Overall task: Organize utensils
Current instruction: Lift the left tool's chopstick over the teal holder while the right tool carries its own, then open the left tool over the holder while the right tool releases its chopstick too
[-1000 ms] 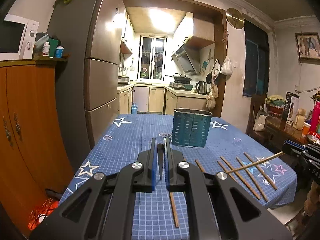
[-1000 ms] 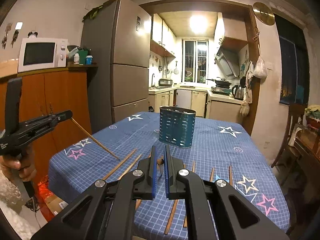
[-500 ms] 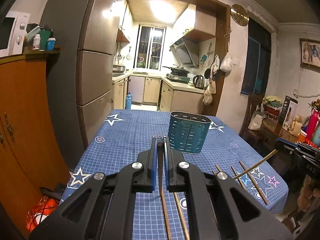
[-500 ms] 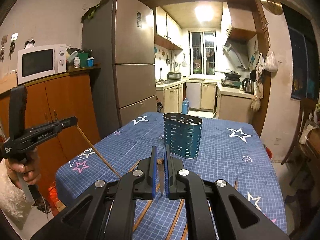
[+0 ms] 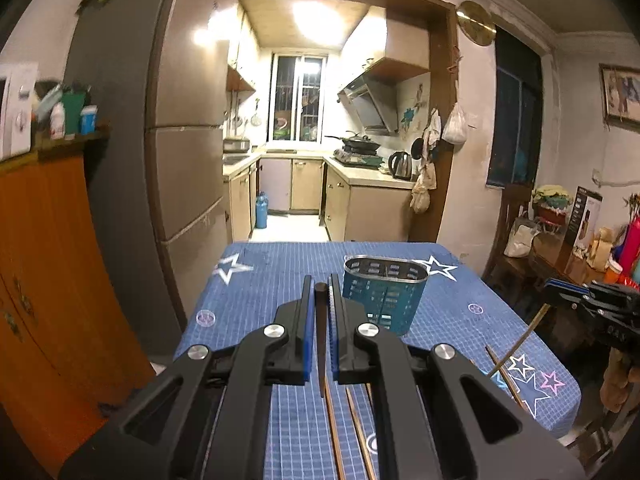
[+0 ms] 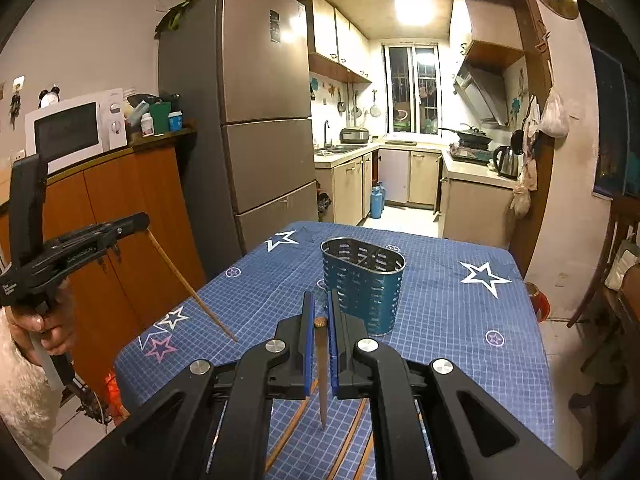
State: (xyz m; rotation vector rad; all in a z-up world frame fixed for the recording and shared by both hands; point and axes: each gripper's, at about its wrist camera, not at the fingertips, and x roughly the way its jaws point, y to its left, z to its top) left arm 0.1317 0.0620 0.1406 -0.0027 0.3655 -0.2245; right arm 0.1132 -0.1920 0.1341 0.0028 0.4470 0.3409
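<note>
Left wrist view: a chopstick [image 5: 320, 336] is pinched upright in the left gripper [image 5: 319, 300], lower centre; the blue holder [image 5: 385, 296] stands on the table [image 5: 280, 264] just right. Right gripper [image 6: 319, 316] likewise clamps a chopstick [image 6: 321, 364]. Tips should be lowered inside the rim before release.

fridge [image 6: 256, 92] beside orange cabinet [image 6: 132, 216], microwave [image 6: 74, 130] on top

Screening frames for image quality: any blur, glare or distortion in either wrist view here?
Left wrist view: microwave and shelf bottles smeared by motion blur, ceiling light blown out. Right wrist view: sharper, its ceiling light also glaring. Both show fisheye bending and dark corners.
</note>
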